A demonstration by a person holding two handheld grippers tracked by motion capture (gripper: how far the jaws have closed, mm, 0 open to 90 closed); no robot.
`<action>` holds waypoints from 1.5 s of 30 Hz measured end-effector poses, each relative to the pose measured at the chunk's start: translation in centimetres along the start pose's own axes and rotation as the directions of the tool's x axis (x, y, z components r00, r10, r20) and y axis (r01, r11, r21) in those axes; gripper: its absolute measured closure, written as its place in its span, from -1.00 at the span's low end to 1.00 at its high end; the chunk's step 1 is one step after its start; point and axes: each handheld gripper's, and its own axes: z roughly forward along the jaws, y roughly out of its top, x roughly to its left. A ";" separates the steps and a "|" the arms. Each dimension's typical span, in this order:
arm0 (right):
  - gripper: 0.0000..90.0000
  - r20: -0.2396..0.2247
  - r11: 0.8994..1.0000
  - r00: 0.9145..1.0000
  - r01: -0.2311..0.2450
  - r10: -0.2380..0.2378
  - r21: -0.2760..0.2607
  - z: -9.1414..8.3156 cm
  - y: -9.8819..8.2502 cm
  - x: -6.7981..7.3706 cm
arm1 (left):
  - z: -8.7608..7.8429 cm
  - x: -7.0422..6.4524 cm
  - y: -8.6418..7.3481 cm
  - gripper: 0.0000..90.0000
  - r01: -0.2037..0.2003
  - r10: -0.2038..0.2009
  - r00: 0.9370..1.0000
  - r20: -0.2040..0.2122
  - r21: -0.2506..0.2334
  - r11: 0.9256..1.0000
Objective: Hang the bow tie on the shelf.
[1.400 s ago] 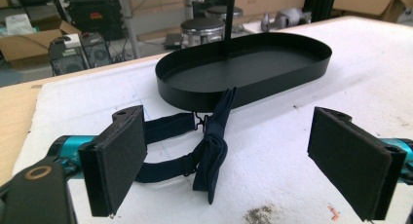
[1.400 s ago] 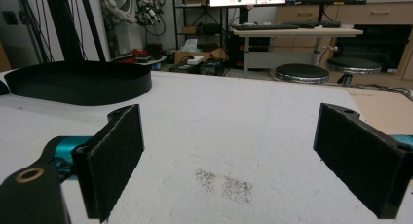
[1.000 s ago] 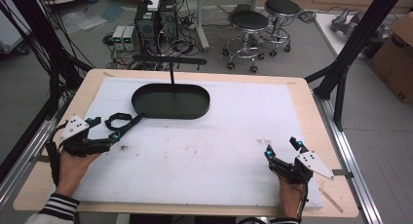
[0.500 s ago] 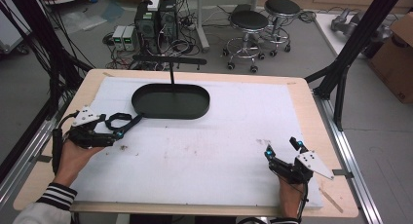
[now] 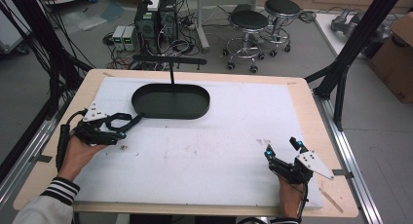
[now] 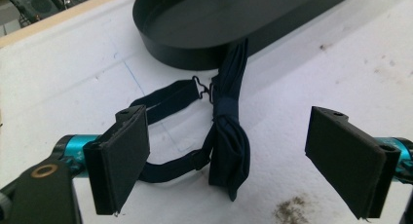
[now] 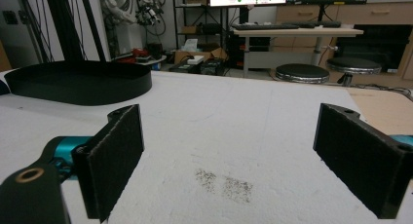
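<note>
Your left gripper (image 6: 234, 151) gapes wide around the bow tie (image 6: 226, 131); your right gripper (image 7: 234, 156) gapes wide, holding nothing.

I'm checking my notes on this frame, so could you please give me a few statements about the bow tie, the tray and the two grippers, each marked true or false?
1. The left gripper is open, with the bow tie lying between its jaws. True.
2. The bow tie lies inside the black oval tray. False: it lies on the white table cover, one end reaching the tray's outer wall.
3. The right gripper is shut on the strap. False: it is open and holds nothing, above a dark smudge on the cover.
4. The tray sits toward the far left part of the cover. True.
5. The right gripper is nearer the tray than the left one. False: the left is nearer.
</note>
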 end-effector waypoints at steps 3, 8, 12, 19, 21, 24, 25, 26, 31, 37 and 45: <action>-0.77 0.000 1.000 1.000 0.003 -0.003 0.005 0.0 0.0 0.0 | 0.5 0.1 0.2 -0.63 -0.026 0.026 1.000 0.001 0.040 0.999; -0.77 0.001 1.000 1.000 -0.001 0.001 0.001 0.0 0.0 0.0 | 1.3 0.1 0.8 -0.59 -0.037 0.037 0.999 0.009 0.084 0.996; -0.77 0.000 1.000 1.000 -0.001 0.001 0.001 0.0 0.0 0.0 | 2.1 0.1 0.8 -0.57 -0.061 0.058 0.998 0.032 0.118 0.991; -0.77 -0.002 1.000 1.000 0.000 0.000 -0.004 0.0 0.0 0.0 | 3.0 0.0 0.6 -0.55 -0.094 0.090 0.995 0.029 0.166 0.982; -0.77 -0.002 1.000 1.000 0.001 -0.001 -0.005 0.0 0.0 0.0 | 3.0 -0.1 0.6 -0.54 -0.100 0.097 0.995 0.023 0.169 0.981; -0.78 -0.001 1.000 1.000 0.001 -0.001 -0.005 0.0 0.0 0.0 | 2.7 -0.2 0.6 -0.50 -0.099 0.098 0.995 0.018 0.165 0.981; -0.77 0.000 1.000 1.000 0.003 -0.003 -0.006 0.0 0.0 0.0 | 2.7 -0.2 0.7 -0.46 -0.102 0.100 0.995 0.020 0.165 0.981; -0.77 -0.002 1.000 1.000 0.007 -0.008 -0.008 0.0 0.0 -0.1 | 2.7 -0.2 0.6 -0.46 -0.102 0.100 0.995 0.023 0.164 0.981; -0.77 0.000 1.000 1.000 0.002 -0.002 -0.007 0.0 0.0 0.0 | 3.3 -0.4 0.6 -0.38 -0.111 0.109 0.994 0.020 0.180 0.977; -0.77 -0.001 1.000 1.000 -0.001 0.001 -0.007 0.0 0.0 0.0 | 3.9 -0.4 0.5 -0.19 -0.114 0.115 0.993 0.003 0.193 0.975; -0.77 -0.002 1.000 1.000 -0.002 0.002 -0.007 0.0 0.0 -0.1 | 4.3 -0.4 0.3 0.24 -0.145 0.148 0.989 0.002 0.209 0.967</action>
